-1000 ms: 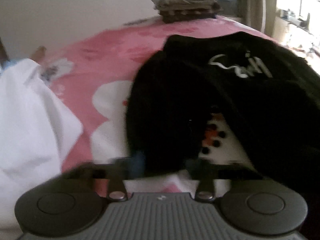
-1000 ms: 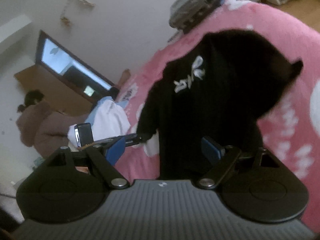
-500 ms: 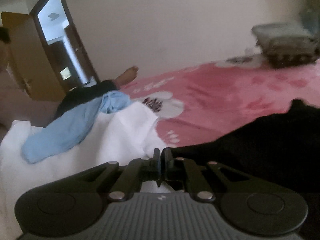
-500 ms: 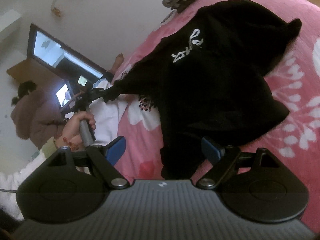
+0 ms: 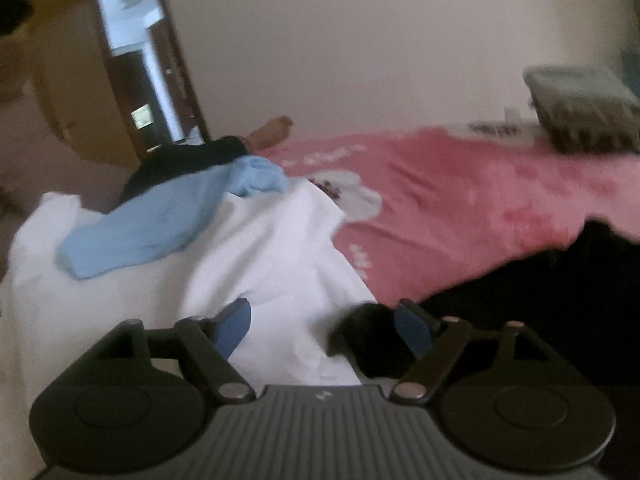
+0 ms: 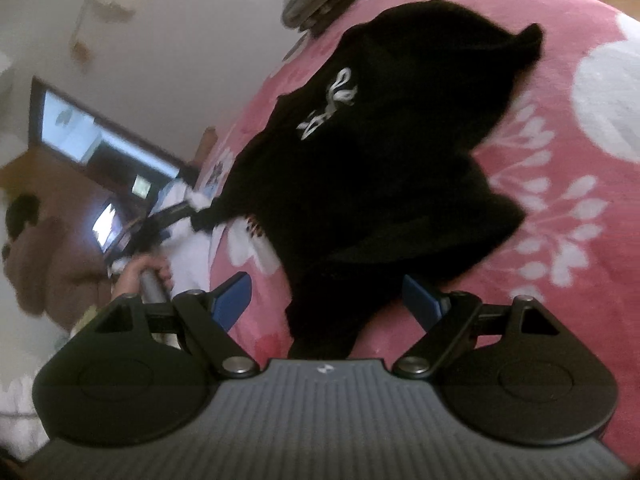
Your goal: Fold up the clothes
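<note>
black sweatshirt lies spread on the pink floral bed, sleeve end pulled out sideways, likely for the next fold | left claw jaws have just been opening, sleeve end lies loose between them over the white garment | right claw gapes, tilted down over the hem, unpinched

Black garment, white lettering; pink bedspread, white flowers; blue-padded tongs.
</note>
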`<state>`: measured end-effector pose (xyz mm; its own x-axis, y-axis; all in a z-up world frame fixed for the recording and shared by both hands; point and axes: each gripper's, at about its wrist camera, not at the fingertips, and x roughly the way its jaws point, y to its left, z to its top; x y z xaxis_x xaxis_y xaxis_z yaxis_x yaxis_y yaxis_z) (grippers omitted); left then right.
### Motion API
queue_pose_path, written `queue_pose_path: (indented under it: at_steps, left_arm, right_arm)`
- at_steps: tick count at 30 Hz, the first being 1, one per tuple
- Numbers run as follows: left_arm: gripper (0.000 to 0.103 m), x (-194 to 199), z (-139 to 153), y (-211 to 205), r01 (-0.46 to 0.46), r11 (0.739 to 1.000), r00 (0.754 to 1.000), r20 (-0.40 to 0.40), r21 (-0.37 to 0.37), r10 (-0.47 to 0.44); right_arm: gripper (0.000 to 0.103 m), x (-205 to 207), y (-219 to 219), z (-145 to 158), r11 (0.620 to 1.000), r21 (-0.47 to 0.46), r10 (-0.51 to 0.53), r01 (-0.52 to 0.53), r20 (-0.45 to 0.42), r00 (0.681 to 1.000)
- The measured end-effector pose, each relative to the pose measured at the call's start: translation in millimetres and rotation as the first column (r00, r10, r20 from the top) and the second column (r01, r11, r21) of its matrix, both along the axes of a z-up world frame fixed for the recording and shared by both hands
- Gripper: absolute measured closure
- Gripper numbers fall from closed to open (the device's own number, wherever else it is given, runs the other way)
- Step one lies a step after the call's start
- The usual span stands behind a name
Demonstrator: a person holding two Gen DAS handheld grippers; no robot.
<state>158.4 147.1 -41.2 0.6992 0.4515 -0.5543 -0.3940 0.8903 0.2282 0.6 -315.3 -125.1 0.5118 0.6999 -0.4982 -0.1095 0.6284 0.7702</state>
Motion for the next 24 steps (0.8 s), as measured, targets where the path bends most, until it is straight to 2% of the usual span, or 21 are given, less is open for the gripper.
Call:
queue_pose_path:
  at_steps: [3, 6, 14, 18, 20, 23, 24]
  left_arm:
    - [0.014, -22, 12, -2, -0.054, 0.998, 0.992, 0.113, -0.027, 0.057]
    - [0.013, -39, 18, -17, -0.023, 1.0, 0.986, 0.167, -0.008, 0.024]
    - [0.012, -69, 17, -46, 0.072, 0.993, 0.985, 0.16, -0.097, -0.056]
    - [0.01, -79, 24, -38, 0.064, 0.997, 0.979, 0.199, -0.04, -0.055]
    - [0.01, -78, 28, -22, 0.004, 0.999, 0.982, 0.189, -0.051, 0.005]
    - [0.011, -81, 32, 9, -0.125, 0.983, 0.974, 0.174, -0.136, 0.148]
    - [0.011, -84, 32, 14, -0.139, 0.979, 0.971, 0.175, -0.15, 0.165]
  right_arm:
    - [0.02, 2, -12, -3, 0.999, 0.018, -0.049, 0.05, -0.012, 0.999]
    - [0.02, 6, -27, -3, 0.994, 0.017, -0.106, 0.106, -0.006, 0.994]
    - [0.02, 14, -57, -5, 0.974, -0.036, -0.225, 0.225, -0.009, 0.974]
    - [0.021, 13, -63, -9, 0.969, -0.065, -0.239, 0.238, -0.014, 0.971]
    - [0.021, 12, -61, -8, 0.968, -0.094, -0.236, 0.235, -0.003, 0.972]
    - [0.023, 11, -58, -7, 0.969, -0.115, -0.218, 0.219, 0.016, 0.976]
    - [0.024, 10, -55, -5, 0.971, -0.124, -0.204, 0.206, 0.029, 0.979]
